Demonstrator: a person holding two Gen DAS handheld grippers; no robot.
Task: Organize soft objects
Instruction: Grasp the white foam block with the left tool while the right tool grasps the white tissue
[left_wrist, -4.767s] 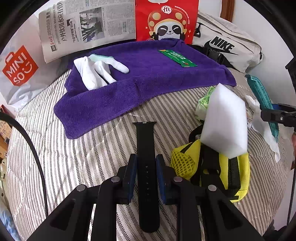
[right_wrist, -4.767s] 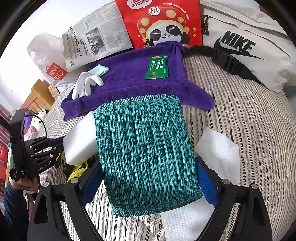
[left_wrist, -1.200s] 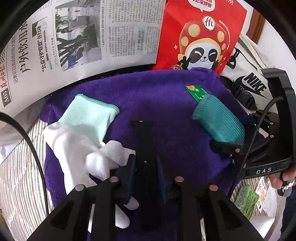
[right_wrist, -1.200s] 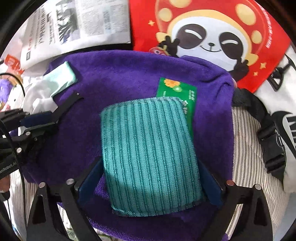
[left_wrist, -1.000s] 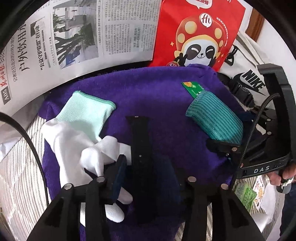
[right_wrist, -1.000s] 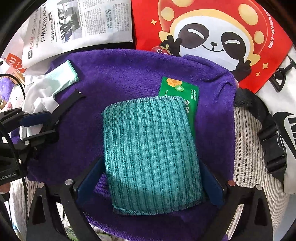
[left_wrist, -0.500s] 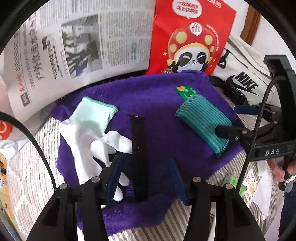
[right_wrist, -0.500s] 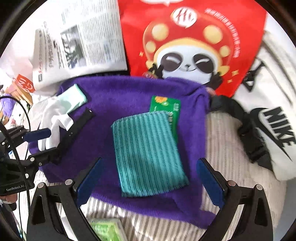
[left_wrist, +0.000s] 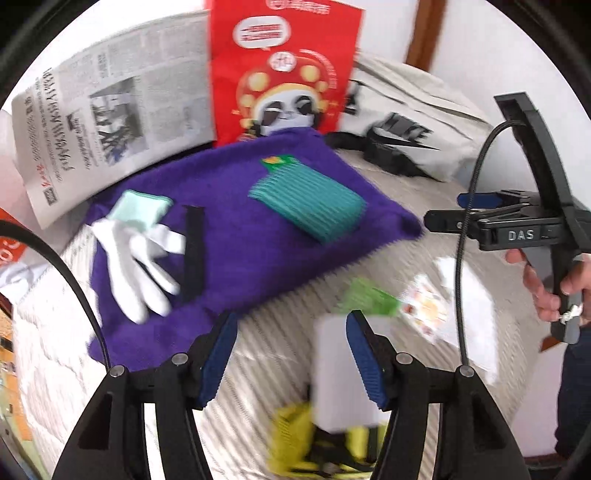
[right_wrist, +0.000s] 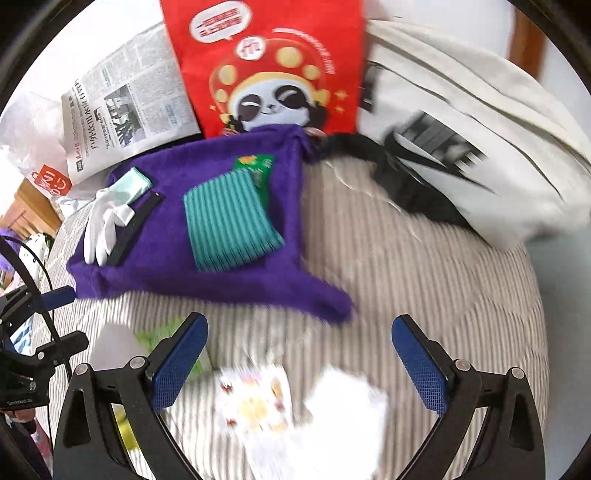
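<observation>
On the purple towel (left_wrist: 251, 254) (right_wrist: 166, 266) lie a black watch strap (left_wrist: 194, 251) (right_wrist: 136, 225), a white glove (left_wrist: 136, 258) (right_wrist: 103, 221) and a teal ribbed pad (left_wrist: 306, 199) (right_wrist: 229, 221) that partly covers a green card (left_wrist: 277, 162) (right_wrist: 258, 166). My left gripper (left_wrist: 290, 325) hovers over the striped bedding in front of the towel. Its jaws are opening and nothing is between them. A white sponge block (left_wrist: 340, 376) on a yellow mesh thing (left_wrist: 291, 443) sits below its right finger. My right gripper (right_wrist: 299, 325) is open wide and empty, back from the towel's corner.
A red panda bag (right_wrist: 266, 74), a newspaper (left_wrist: 110, 110) and a white Nike bag (right_wrist: 461, 147) stand behind the towel. A green packet (left_wrist: 365, 299), a sticker sheet (right_wrist: 255, 398) and white tissue (right_wrist: 343, 398) lie on the bedding near the grippers. A hand (left_wrist: 546, 291) holds the right gripper.
Both grippers let go and pulled back and up from the towel. The strap and the teal pad stay lying on it. The left jaws have widened.
</observation>
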